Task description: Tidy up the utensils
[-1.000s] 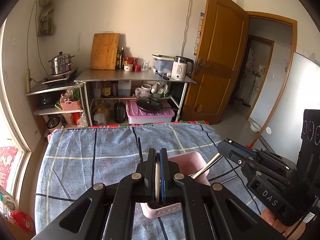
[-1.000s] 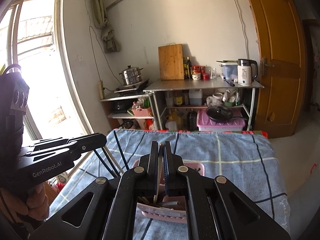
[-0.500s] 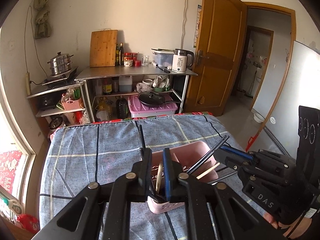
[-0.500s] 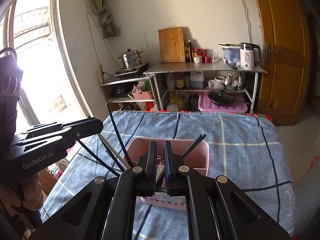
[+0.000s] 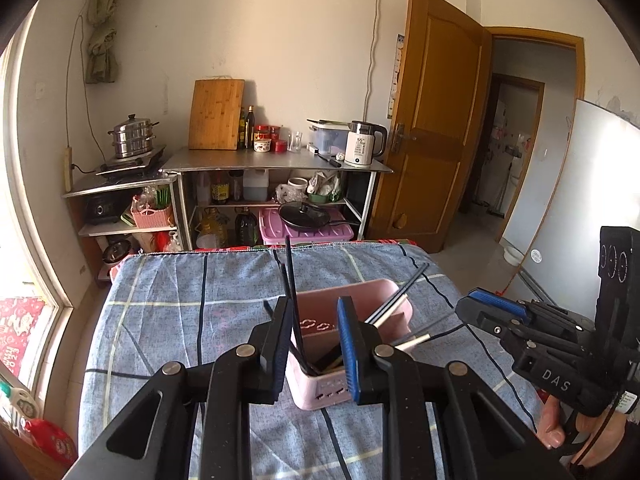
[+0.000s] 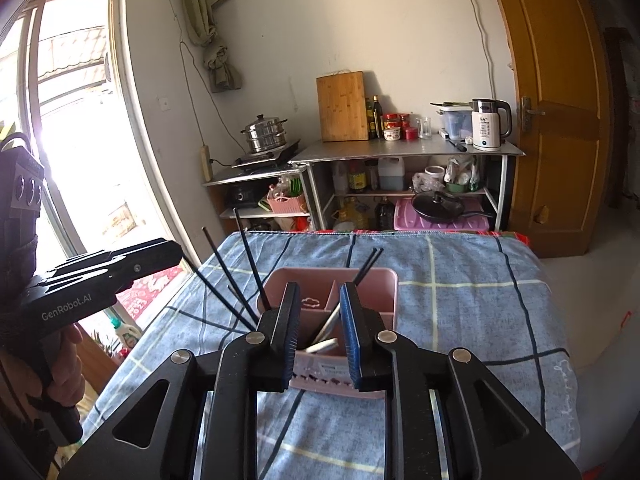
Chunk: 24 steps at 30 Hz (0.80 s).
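Pink caddy of chopsticks sits on the checked tablecloth, its near wall hidden behind the left gripper and right gripper, both spread, holding nothing

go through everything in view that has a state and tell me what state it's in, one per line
Left gripper: jaws open, holding nothing.
Right gripper: jaws open, holding nothing.
Pink plastic utensil caddy: upright on the blue plaid cloth, utensils inside.
Black chopsticks: leaning out of the caddy's left side.
Brown wooden door: open.
Black frying pan: lid on.
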{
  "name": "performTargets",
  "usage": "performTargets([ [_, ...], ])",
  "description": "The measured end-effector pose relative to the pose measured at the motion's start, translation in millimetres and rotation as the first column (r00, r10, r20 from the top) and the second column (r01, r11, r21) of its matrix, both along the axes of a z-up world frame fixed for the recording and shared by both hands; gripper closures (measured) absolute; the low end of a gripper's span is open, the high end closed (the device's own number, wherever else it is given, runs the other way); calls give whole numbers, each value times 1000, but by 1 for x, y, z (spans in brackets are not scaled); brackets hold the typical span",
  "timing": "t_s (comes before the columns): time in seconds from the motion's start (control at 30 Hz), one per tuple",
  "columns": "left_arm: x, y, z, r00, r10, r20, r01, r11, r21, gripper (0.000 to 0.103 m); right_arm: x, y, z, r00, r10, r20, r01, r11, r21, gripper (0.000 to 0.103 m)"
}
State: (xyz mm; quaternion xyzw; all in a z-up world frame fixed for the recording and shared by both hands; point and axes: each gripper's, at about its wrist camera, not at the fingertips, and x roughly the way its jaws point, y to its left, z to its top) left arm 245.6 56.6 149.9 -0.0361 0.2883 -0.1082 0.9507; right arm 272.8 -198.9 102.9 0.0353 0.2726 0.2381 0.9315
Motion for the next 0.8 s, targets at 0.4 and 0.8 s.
performTargets([
  [0.4, -82, -14, -29, 999, 8, 35, -7, 1000, -22, 80, -66, -21, -11, 999, -9, 35, 9, 1000, 5, 76],
  [0.8, -145, -31, -56, 997, 48, 58, -48, 999, 0, 80, -122, -28, -33, 999, 0, 49, 2, 1000, -28, 72],
])
